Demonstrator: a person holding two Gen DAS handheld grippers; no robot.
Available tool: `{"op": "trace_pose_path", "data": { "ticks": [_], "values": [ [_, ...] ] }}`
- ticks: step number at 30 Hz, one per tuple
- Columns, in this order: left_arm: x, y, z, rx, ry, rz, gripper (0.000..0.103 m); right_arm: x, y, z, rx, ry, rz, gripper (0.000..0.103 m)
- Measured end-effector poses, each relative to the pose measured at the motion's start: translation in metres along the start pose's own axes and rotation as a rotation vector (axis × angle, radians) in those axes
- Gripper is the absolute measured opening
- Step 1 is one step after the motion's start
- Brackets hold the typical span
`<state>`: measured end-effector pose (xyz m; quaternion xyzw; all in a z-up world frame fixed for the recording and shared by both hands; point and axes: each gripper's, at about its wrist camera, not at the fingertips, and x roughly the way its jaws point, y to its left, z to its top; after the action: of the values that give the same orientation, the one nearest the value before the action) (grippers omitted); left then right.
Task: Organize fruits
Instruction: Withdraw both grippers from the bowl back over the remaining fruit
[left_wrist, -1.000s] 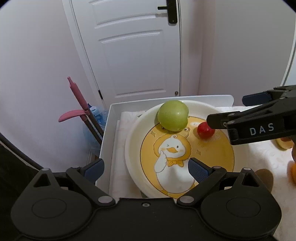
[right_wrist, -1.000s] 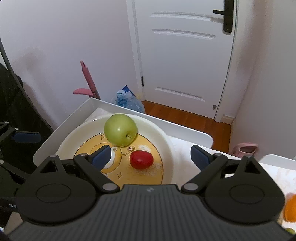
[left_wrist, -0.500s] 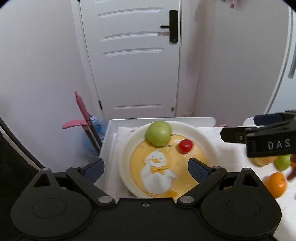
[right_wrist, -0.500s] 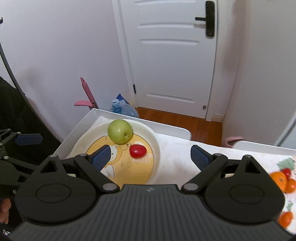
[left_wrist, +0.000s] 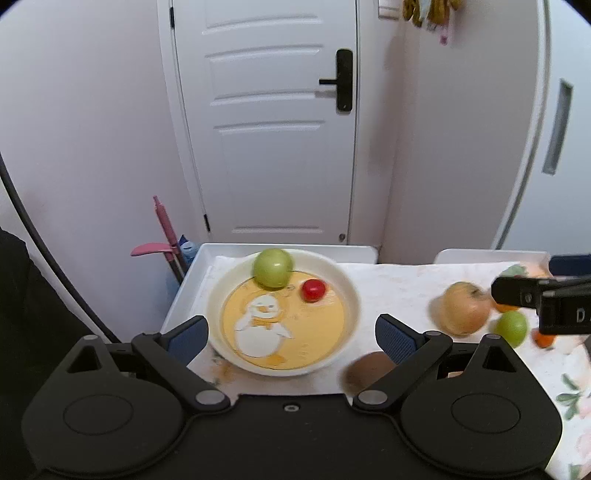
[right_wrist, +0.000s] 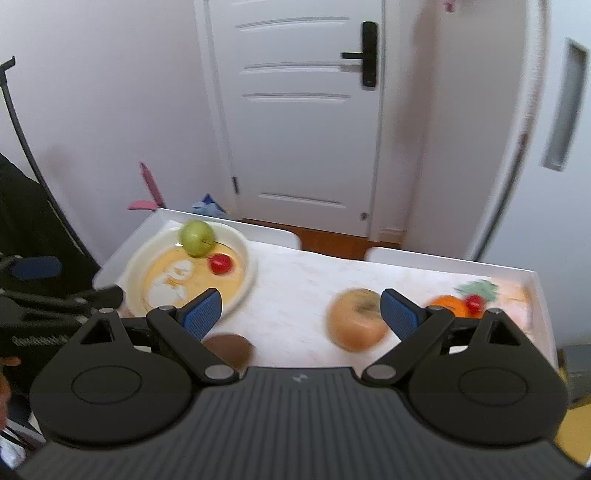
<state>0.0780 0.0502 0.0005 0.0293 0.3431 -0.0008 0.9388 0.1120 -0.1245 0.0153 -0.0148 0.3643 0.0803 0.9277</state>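
A cream plate (left_wrist: 347, 295) (right_wrist: 247, 275) with a duck picture holds a green apple (left_wrist: 272, 267) (right_wrist: 197, 237) and a small red fruit (left_wrist: 314, 290) (right_wrist: 221, 263). On the cloth to its right lie a large tan fruit (left_wrist: 461, 308) (right_wrist: 356, 321), a brown kiwi (left_wrist: 364, 371) (right_wrist: 231, 347), a small green fruit (left_wrist: 511, 328) and orange fruits (right_wrist: 448, 304). My left gripper (left_wrist: 291, 334) is open and empty above the plate's near side. My right gripper (right_wrist: 301, 308) is open and empty, back from the cloth between plate and tan fruit; its side shows at the left view's right edge (left_wrist: 543, 299).
A white tray table (right_wrist: 461, 264) with raised edges carries the flowered cloth. Behind it stand a white door (left_wrist: 273, 129) and pale walls. A pink-handled tool (left_wrist: 166, 236) leans by the table's left corner. A dark cable (right_wrist: 22, 140) runs along the left.
Both grippers have pulled back and up from the plate. The right one swung rightward, bringing the tan fruit, kiwi and orange fruits into view. Apple and red fruit stay on the plate.
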Motion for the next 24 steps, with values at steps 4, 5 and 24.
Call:
{"op": "trace_pose_path", "data": {
  "ticks": [4,5,24],
  "values": [
    [-0.012,-0.024,-0.006,0.014,-0.024,0.003,0.099,-0.018,-0.028,-0.016,0.019,-0.009,-0.019,0.103],
    [-0.014,-0.031,-0.008,0.017,-0.027,0.005,0.099,-0.022,-0.036,-0.02,0.027,-0.012,-0.023,0.103],
    [0.013,-0.165,-0.058,0.089,0.009,-0.076,0.099,-0.019,-0.156,-0.094,0.079,0.027,-0.083,0.103]
  ]
}}
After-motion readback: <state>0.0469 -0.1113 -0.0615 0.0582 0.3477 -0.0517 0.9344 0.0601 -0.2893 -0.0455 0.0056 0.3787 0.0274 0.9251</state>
